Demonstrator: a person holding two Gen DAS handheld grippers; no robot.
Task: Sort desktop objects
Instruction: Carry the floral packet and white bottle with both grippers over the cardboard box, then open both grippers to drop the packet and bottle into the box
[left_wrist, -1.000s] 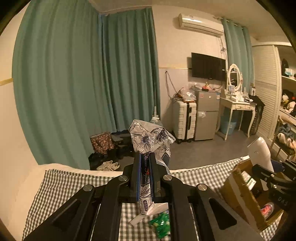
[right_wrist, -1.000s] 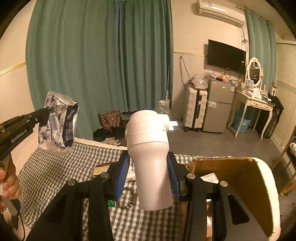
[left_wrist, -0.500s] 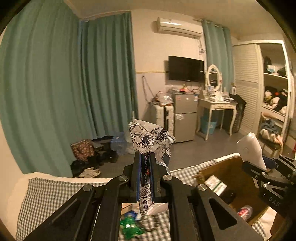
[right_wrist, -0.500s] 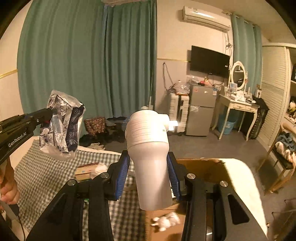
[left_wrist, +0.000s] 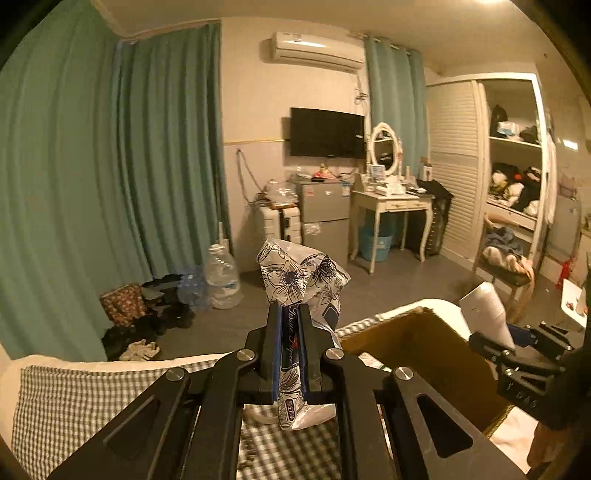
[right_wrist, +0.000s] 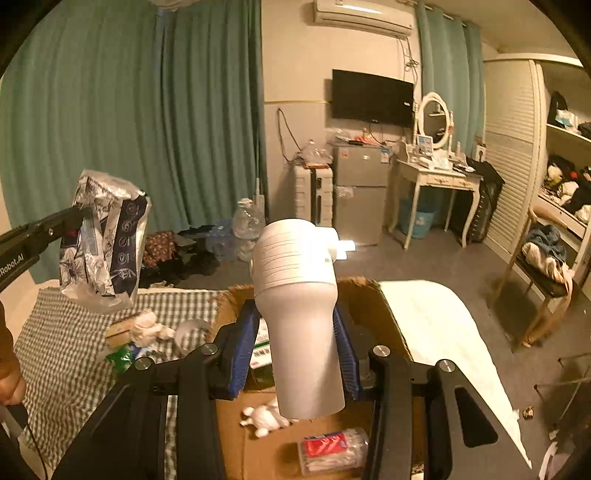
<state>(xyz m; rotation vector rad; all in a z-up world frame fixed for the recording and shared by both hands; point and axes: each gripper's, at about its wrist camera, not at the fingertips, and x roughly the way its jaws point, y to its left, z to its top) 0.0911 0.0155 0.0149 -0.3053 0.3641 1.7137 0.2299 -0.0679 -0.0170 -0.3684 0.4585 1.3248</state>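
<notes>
The left gripper (left_wrist: 289, 350) is clamped almost fully closed on a crumpled, flower-printed black-and-white plastic tissue packet (left_wrist: 295, 280), its blue pads squeezing the packet's flat middle so that the wrinkled top sticks up above the jaws and the lower end hangs below them. The packet is carried in the air above the green-and-white checked cloth (left_wrist: 74, 398) that covers the tabletop.

The right gripper (right_wrist: 295, 354) is closed partway around the neck of a smooth white plastic hair-dryer-shaped appliance (right_wrist: 297, 295), with a blue pad pressing on either side. Its ribbed head rises above the jaws and its round open end points back toward the camera. It is held above the open brown cardboard box (right_wrist: 384, 310).

Inside the box lie a small white toy figure (right_wrist: 264, 417), a clear round tub of cotton swabs with a red label (right_wrist: 332, 448) and a white-and-green printed carton (right_wrist: 262, 350) that is partly hidden by the gripper. Left of the box, on the checked cloth, sits a loose cluster of items: a crumpled white wad (right_wrist: 147, 328), a green wrapper (right_wrist: 120, 356) and a flat tan box (right_wrist: 118, 328).

Beyond the table edge, shoes and a large clear water bottle (left_wrist: 221, 277) stand on the grey floor before the long teal curtains (left_wrist: 110, 166). Further back are a white suitcase (right_wrist: 312, 195), a small grey fridge (right_wrist: 358, 192), a white dressing table with an oval mirror (right_wrist: 436, 173), and a black wall-mounted television (right_wrist: 372, 96) below a white air conditioner (right_wrist: 362, 16).
</notes>
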